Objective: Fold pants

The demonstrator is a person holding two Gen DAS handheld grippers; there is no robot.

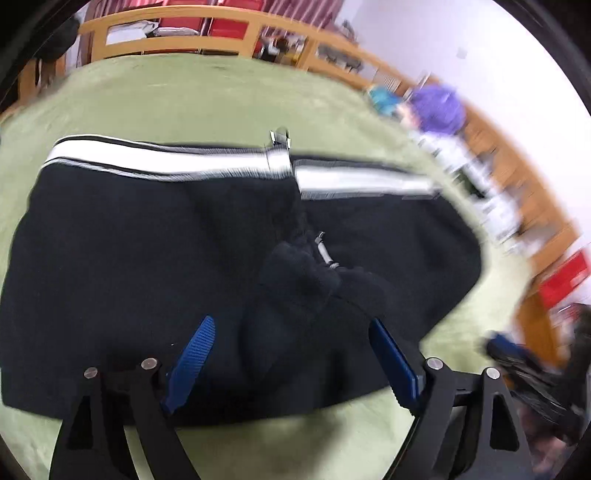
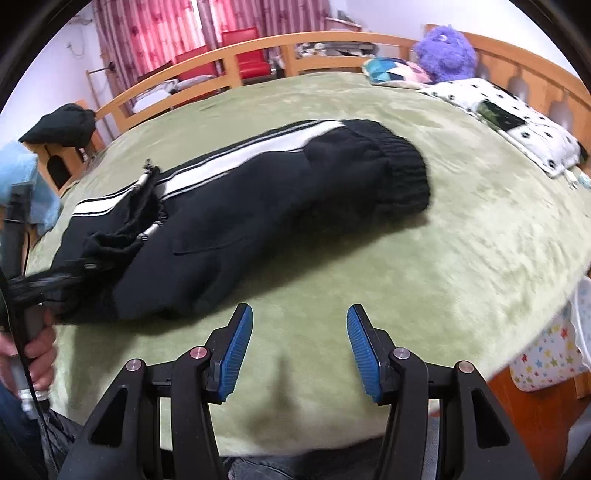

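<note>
Lying: the pants rest folded over on the green blanket, white side stripe up, ribbed waistband toward the pillows.
Left gripper: your jaws stand wide apart over the black cloth; nothing is pinched between the pads.
Right gripper: your jaws are parted above bare blanket, just beside the pants' near edge, holding nothing.
Left view only: the folded pants from above, a metal zipper pull at the bunched cloth in the middle; the picture is blurred at its right.
Right view only: your hand on the left gripper's handle, the spotted pillow, the purple plush.
Room: wooden bed rail around the bed, red chairs and pink curtains behind, white wall.
</note>
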